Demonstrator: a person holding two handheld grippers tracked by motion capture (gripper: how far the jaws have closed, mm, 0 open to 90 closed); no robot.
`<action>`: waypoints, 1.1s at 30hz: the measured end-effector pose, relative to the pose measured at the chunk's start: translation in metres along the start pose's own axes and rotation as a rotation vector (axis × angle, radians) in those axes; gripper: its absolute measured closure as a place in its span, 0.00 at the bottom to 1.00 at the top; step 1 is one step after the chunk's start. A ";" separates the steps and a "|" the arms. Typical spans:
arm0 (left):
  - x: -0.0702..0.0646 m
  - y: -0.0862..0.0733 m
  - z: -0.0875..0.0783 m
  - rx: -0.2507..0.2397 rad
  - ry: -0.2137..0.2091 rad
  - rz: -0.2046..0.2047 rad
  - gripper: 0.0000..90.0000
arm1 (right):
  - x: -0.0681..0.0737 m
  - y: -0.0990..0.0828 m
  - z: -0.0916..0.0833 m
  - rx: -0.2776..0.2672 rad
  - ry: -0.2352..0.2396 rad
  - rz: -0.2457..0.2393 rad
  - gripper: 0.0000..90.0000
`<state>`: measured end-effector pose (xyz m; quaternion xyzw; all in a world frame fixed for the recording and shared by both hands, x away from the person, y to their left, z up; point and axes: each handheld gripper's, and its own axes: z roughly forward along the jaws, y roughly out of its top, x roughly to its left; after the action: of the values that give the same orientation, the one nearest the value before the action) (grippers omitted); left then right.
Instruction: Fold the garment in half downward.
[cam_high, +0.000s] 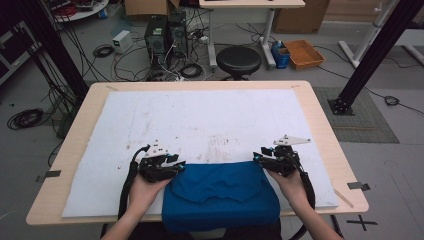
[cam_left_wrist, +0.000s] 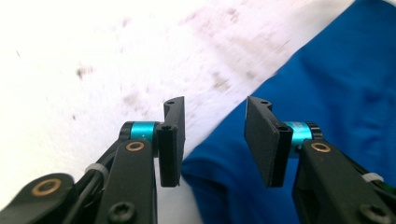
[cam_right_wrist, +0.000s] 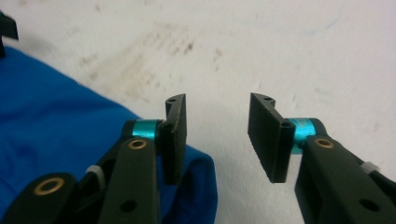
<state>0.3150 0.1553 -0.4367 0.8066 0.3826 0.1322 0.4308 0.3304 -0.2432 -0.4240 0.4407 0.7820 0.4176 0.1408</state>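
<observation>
The blue cloth (cam_high: 222, 197) is lying folded at the surface's near edge. The left gripper (cam_high: 175, 161) and right gripper (cam_high: 257, 156) are hovering at its far corners, jaws apart, gripping nothing.

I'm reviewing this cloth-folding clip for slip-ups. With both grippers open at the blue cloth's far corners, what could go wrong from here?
1. The blue cloth hangs over the near edge of the table; now that it is loose, it may slide off.
2. The left gripper and right gripper stand open close to the corners; pulling away could snag and spoil the fold.
3. The white mat is stained and might mark the cloth.
</observation>
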 end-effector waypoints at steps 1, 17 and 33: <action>0.001 -0.002 0.002 0.013 0.006 -0.006 0.65 | -0.001 -0.001 0.002 0.016 -0.002 -0.001 0.69; 0.007 -0.008 0.004 0.022 0.017 -0.058 0.63 | -0.006 -0.005 -0.003 0.012 0.037 0.052 0.63; 0.002 -0.013 0.003 0.033 -0.027 -0.025 0.93 | -0.003 -0.020 0.002 0.060 0.062 -0.029 0.94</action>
<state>0.3111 0.1591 -0.4495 0.8105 0.3890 0.1096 0.4241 0.3218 -0.2496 -0.4415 0.4204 0.8044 0.4054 0.1089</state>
